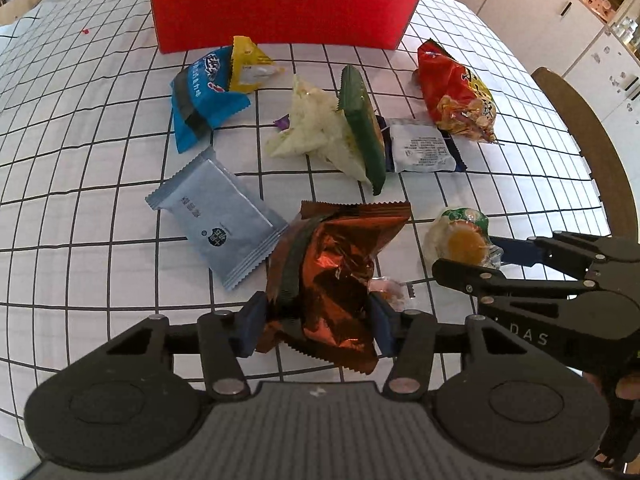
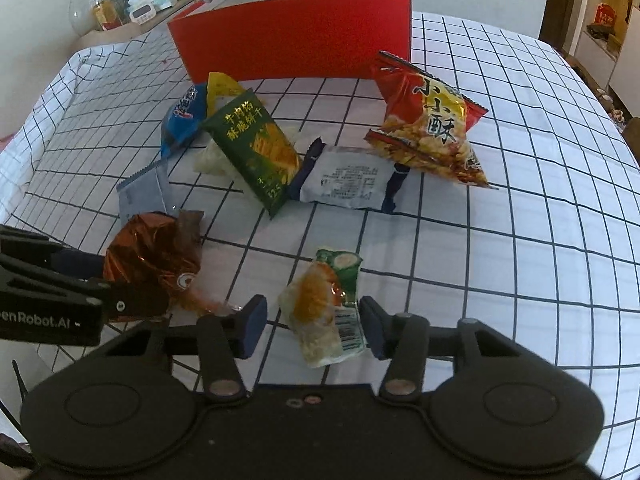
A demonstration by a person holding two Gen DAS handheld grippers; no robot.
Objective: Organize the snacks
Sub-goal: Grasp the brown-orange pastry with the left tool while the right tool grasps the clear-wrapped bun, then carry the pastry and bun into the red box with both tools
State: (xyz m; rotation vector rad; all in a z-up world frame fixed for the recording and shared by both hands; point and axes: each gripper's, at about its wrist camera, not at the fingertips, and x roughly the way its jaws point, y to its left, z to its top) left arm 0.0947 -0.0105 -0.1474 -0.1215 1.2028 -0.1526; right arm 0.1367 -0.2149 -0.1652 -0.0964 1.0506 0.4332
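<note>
My left gripper (image 1: 316, 328) is shut on a copper foil snack bag (image 1: 332, 280), which is crumpled between the blue pads; it also shows in the right wrist view (image 2: 154, 260). My right gripper (image 2: 312, 326) is open around a clear packet with an orange and green snack (image 2: 326, 312), one pad each side; the right pad looks close to it. That packet also shows in the left wrist view (image 1: 460, 236). A red open box (image 1: 280, 4) stands at the far side of the table.
On the checked tablecloth (image 2: 500, 240) lie a red crisp bag (image 2: 428, 124), a green cracker pack (image 2: 256, 152), a white and navy packet (image 2: 344, 180), a pale blue packet (image 1: 216, 216), a blue bag (image 1: 200, 96), a yellow packet (image 1: 248, 64) and a white bag (image 1: 312, 128). A wooden chair (image 1: 592, 140) stands right.
</note>
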